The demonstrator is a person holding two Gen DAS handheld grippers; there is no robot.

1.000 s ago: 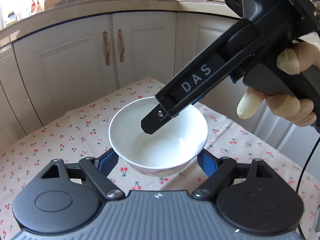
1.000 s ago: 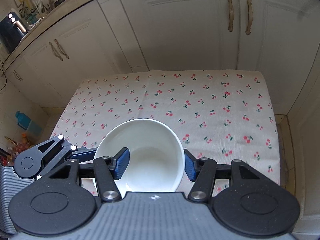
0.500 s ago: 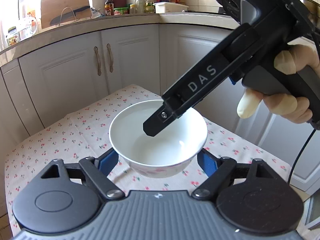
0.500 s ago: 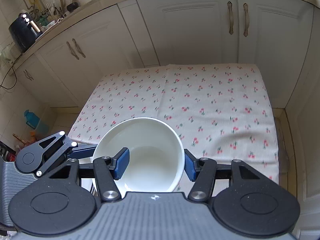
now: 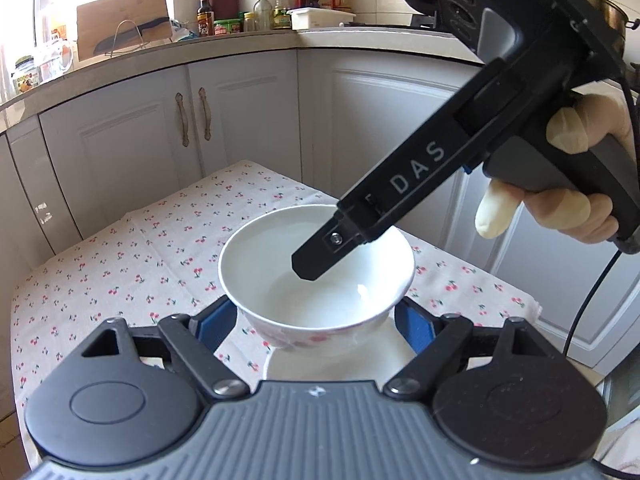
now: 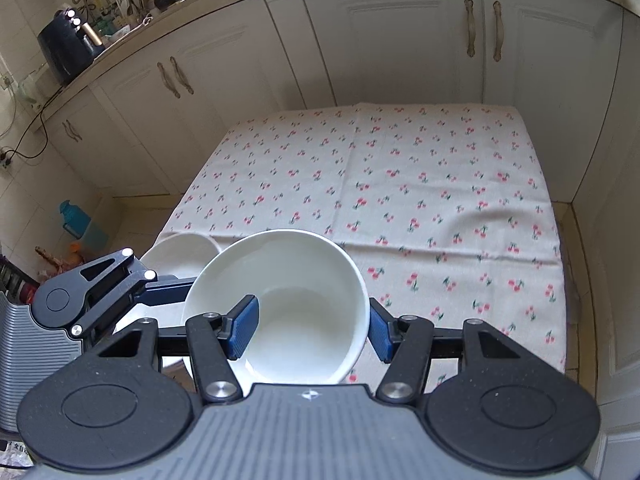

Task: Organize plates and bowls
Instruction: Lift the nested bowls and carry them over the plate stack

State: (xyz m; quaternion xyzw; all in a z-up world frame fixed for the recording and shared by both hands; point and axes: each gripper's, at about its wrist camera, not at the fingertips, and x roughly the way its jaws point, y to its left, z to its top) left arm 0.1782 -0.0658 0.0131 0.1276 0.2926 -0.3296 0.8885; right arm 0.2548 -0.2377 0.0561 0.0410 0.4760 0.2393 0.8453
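The left hand-held gripper [image 5: 316, 322] is clamping the white bowl [image 5: 316, 276] across its lower body, one blue pad [image 5: 216, 320] pressing on the bowl's left side and the other touching its right side. The bowl is hanging upright in the air above a white plate [image 5: 320, 366], which is lying on the table [image 5: 120, 264] under a cherry-print cloth [image 6: 440, 184]. The bowl is showing a faint pink pattern on its outer wall, and its inside is looking plain white. The right hand-held gripper [image 6: 312, 330] is reaching in from above at a slant, its fingers standing apart: in the right wrist view one blue pad [image 6: 244, 328] is sitting inside the bowl [image 6: 296, 308] and the other is lying just outside the right rim, though whether either is pressing on the wall cannot be told. In the left wrist view one black finger [image 5: 316, 260] of that hand-held gripper is dipping into the bowl's opening, and a pale gloved hand [image 5: 572, 204] is wrapping around its handle. From the right wrist, the plate [image 6: 180, 246] is peeking out to the left behind the bowl, near the table's left edge. White cabinets [image 6: 400, 40] are lining two sides of the table, and bottles [image 5: 264, 10] are standing on the kitchen worktop above them.
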